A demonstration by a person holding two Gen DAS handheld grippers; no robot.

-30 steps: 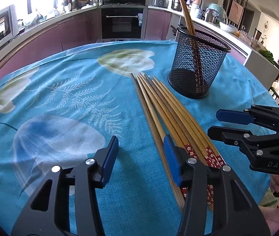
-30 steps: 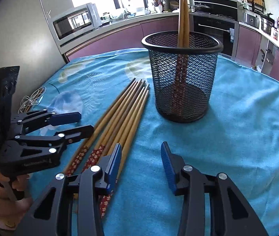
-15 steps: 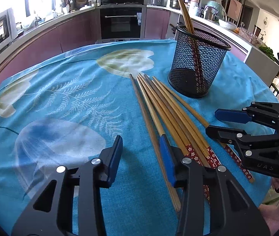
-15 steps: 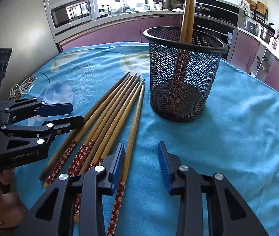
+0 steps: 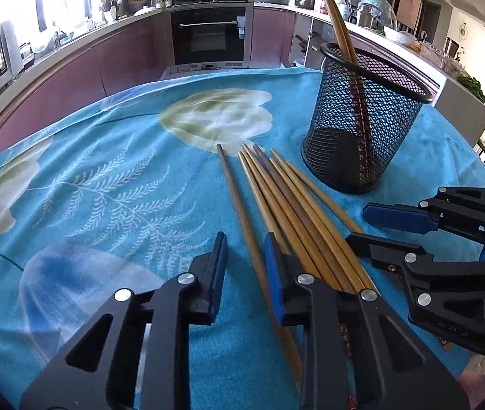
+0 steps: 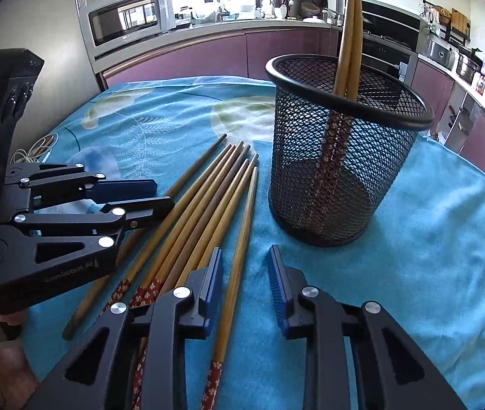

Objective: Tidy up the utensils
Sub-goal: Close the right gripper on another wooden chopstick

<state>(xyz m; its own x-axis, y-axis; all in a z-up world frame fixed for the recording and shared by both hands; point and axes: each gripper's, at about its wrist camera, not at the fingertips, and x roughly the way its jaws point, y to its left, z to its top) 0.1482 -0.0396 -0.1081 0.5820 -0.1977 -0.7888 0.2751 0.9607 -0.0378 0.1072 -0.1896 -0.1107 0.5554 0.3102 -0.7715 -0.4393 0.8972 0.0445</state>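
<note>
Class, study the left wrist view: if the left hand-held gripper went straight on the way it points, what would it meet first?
Probably the single chopstick lying between its closing fingers, apart from the bundle, then the blue cloth beneath. Depth is uncertain.

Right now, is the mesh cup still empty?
No, two chopsticks already stand leaning inside the mesh cup.

Ahead and right of the right fingers (image 6: 278,294) stands the mesh holder (image 6: 341,157); bare worktop (image 6: 430,273) lies right of them. Loose chopsticks (image 6: 208,205) and the left gripper (image 6: 160,194) crowd their left.
</note>
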